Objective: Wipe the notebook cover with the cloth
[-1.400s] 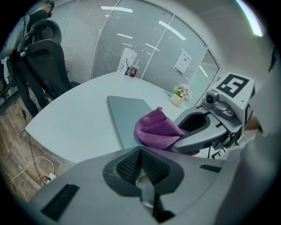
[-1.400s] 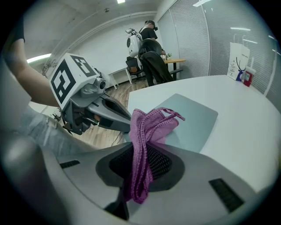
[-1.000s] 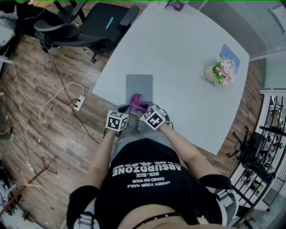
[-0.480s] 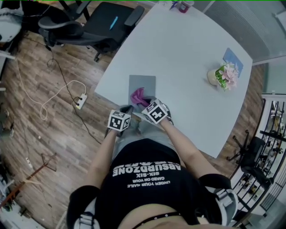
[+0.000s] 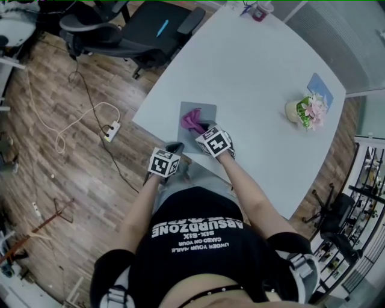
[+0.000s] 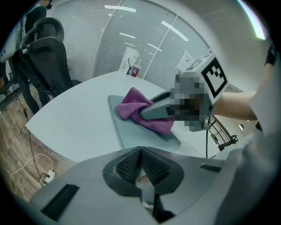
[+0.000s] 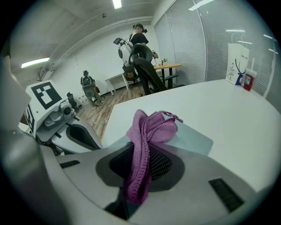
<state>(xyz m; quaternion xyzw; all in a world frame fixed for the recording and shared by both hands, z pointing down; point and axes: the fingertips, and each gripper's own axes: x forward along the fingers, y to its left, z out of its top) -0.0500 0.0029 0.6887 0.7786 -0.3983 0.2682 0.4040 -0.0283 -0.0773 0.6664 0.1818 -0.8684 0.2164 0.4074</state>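
Note:
A grey notebook (image 5: 204, 111) lies flat near the front edge of the white table (image 5: 258, 66). A purple cloth (image 5: 192, 118) rests bunched on its cover. My right gripper (image 5: 201, 128) is shut on the cloth (image 7: 149, 132), which hangs out between its pads over the notebook (image 7: 193, 138). My left gripper (image 5: 176, 147) hovers shut and empty by the table's front edge, just left of the right one. In the left gripper view the pads (image 6: 141, 160) meet with nothing between them, and beyond them are the cloth (image 6: 140, 107), the notebook (image 6: 131, 127) and the right gripper (image 6: 153, 110).
A pot of flowers (image 5: 304, 110) and a blue card (image 5: 320, 90) stand at the table's right side. Small items (image 5: 260, 10) sit at the far edge. An office chair (image 5: 138, 27) is behind the table; a power strip with cable (image 5: 112, 129) lies on the wooden floor.
My right gripper has pushed the cloth from the notebook's near edge farther across the cover. The left gripper has stayed by the front edge.

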